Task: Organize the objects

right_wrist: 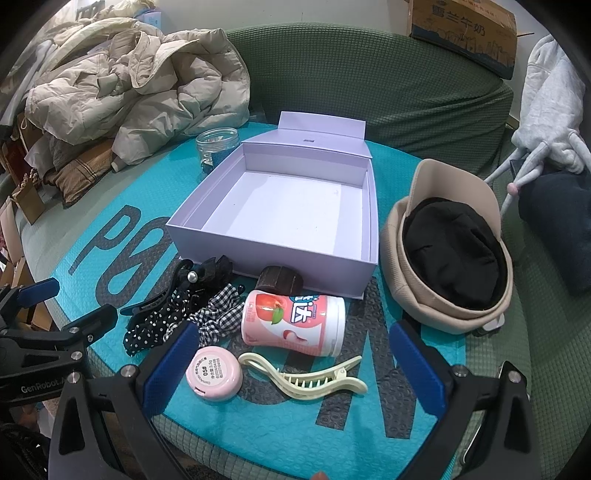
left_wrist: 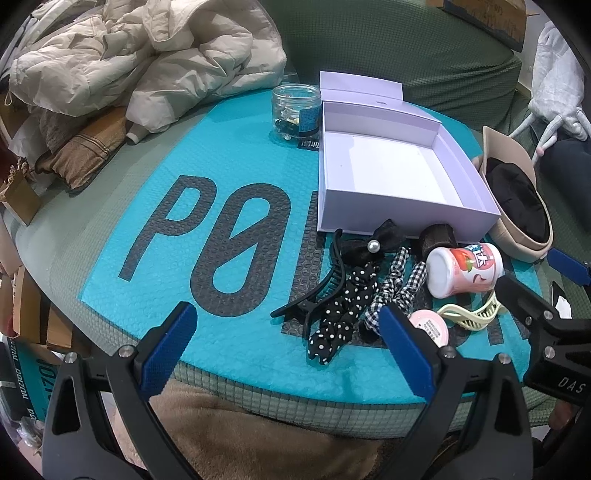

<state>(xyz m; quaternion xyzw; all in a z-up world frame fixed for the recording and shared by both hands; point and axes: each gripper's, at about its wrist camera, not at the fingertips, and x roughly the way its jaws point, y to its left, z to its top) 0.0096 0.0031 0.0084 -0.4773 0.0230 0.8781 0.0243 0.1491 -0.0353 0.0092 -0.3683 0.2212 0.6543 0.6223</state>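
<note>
An open lilac box (right_wrist: 280,206) (left_wrist: 391,173) lies empty on a teal bubble mailer (left_wrist: 184,229). In front of it are a pink peach bottle (right_wrist: 295,321) (left_wrist: 463,269) on its side, a round pink tin (right_wrist: 214,373) (left_wrist: 432,326), a cream claw clip (right_wrist: 310,378) (left_wrist: 472,314), a black claw clip (left_wrist: 321,280), a polka-dot scrunchie (left_wrist: 340,314), a checked scrunchie (right_wrist: 221,314) (left_wrist: 391,288), a pearl bow (left_wrist: 369,245) and a brown clip (right_wrist: 280,278). My left gripper (left_wrist: 288,343) is open, left of the pile. My right gripper (right_wrist: 295,365) is open, straddling the tin and cream clip.
A glass jar (left_wrist: 295,110) stands behind the box. A beige cap with black lining (right_wrist: 450,251) lies right of it. Beige jackets (left_wrist: 140,59) are heaped at the back left on the green sofa (right_wrist: 406,81). A cardboard carton (right_wrist: 465,29) sits at the far right.
</note>
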